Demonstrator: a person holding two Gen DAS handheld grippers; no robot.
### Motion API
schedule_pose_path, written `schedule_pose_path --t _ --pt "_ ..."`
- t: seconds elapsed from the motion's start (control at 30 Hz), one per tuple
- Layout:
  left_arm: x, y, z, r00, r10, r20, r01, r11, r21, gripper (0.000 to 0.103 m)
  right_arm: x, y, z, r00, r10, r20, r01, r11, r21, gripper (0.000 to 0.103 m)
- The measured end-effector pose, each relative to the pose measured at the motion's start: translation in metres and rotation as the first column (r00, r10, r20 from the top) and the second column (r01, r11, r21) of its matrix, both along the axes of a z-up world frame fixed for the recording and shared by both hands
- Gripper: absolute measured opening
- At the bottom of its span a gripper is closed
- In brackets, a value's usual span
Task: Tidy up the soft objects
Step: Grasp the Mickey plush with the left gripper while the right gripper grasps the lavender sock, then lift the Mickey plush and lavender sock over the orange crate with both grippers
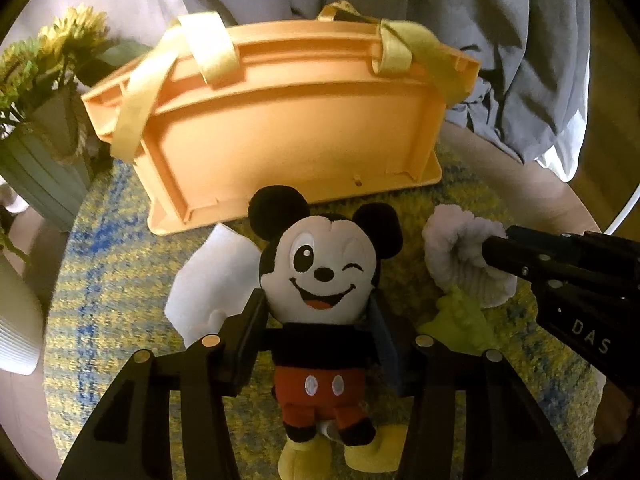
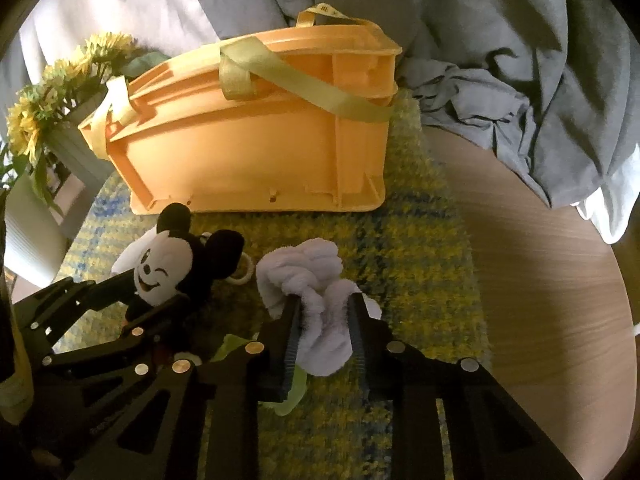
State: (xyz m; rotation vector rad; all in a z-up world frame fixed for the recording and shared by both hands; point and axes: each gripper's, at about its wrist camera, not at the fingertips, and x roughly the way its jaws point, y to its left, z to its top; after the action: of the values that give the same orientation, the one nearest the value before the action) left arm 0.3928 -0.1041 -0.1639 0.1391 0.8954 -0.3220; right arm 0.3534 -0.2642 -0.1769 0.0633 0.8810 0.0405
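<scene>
A: Where's the mouse plush [image 1: 320,280]?

B: On the yellow-blue rug [image 1: 104,280], at 6 o'clock from the orange bin [image 1: 280,128]. The left gripper [image 1: 316,320] has its 2 fingers against the plush's torso, 1 each side, pinching it.

A: And the right gripper [image 2: 326,320]?

B: Clamped on the white fluffy cloth [image 2: 308,276], at 3 o'clock from the plush. A green cloth [image 1: 460,320] lies beneath.

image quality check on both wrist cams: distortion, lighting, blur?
Left wrist: strong fisheye bowing the orange crate, dark vignette corners, warm dim light; mouse plush sharp, flowers soft. Right wrist: same bowing and vignette; right gripper and white cloth clear, left gripper in shadow.
</scene>
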Motion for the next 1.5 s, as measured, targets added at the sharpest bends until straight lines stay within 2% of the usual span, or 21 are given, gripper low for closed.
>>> schedule_pose_path --t 0.43,0.8,1.17,1.5 --pt "-0.014 0.010 0.033 0.995 0.025 0.095 -0.022 0.999 -0.032 0.050 -0.016 0.005 0.032 0.994 -0.004 0.105 0.006 1.000 -0.017 0.021" --pt "-0.027 0.017 0.065 0.981 0.043 0.188 -0.031 0.997 -0.067 0.050 -0.027 0.007 0.059 0.982 -0.012 0.191 0.013 1.000 -0.005 0.021" --pt "-0.032 0.027 0.103 0.951 0.062 0.304 -0.037 0.995 -0.087 0.050 -0.034 0.012 0.087 0.956 -0.021 0.292 0.024 1.000 -0.006 0.021" --pt "-0.034 0.037 0.136 0.911 0.086 0.403 -0.043 0.992 -0.115 0.050 -0.035 0.021 0.120 0.916 -0.010 0.401 0.005 1.000 0.013 0.021"
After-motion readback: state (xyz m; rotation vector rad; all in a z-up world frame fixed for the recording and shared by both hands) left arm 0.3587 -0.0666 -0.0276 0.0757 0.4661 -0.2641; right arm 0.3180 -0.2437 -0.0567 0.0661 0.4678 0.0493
